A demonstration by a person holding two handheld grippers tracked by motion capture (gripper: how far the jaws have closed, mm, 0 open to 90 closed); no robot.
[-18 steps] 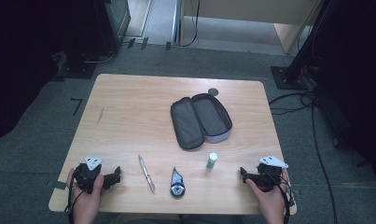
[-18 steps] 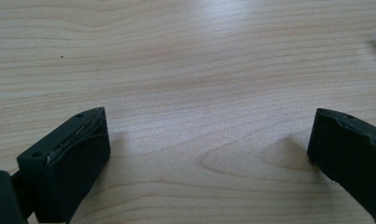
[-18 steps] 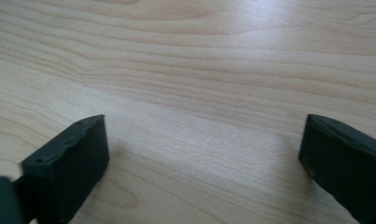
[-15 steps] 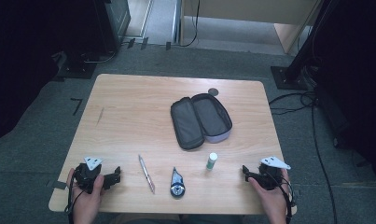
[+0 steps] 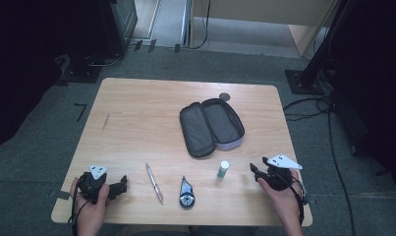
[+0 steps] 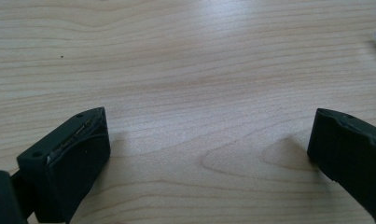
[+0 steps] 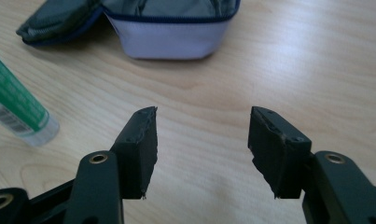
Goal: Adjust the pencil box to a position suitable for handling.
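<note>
Tabletop (image 5: 136,118) from the high view carried an unzipped case (image 5: 211,127) lying spread near the middle, likely opened flat so things could go in. Nearer the person lay a pen (image 5: 154,183), a tape dispenser (image 5: 186,193) and a glue stick (image 5: 223,169) in a loose row, apart from each other, probably laid out for easy picking. Left tongs (image 5: 122,185) rested at the near left corner, well apart from the pen. Right tongs (image 5: 253,169) sat near the right edge, pointing toward the glue stick, just beside it but not touching.

Left gripper view showed its jaws spread wide over bare wood, released, nothing between them.

Right gripper view showed its jaws parted about halfway with nothing between them, released. The glue stick (image 7: 15,105) lay off to the left and the case (image 7: 169,35) ahead, so the stick seemed the nearest thing to reach for
</note>
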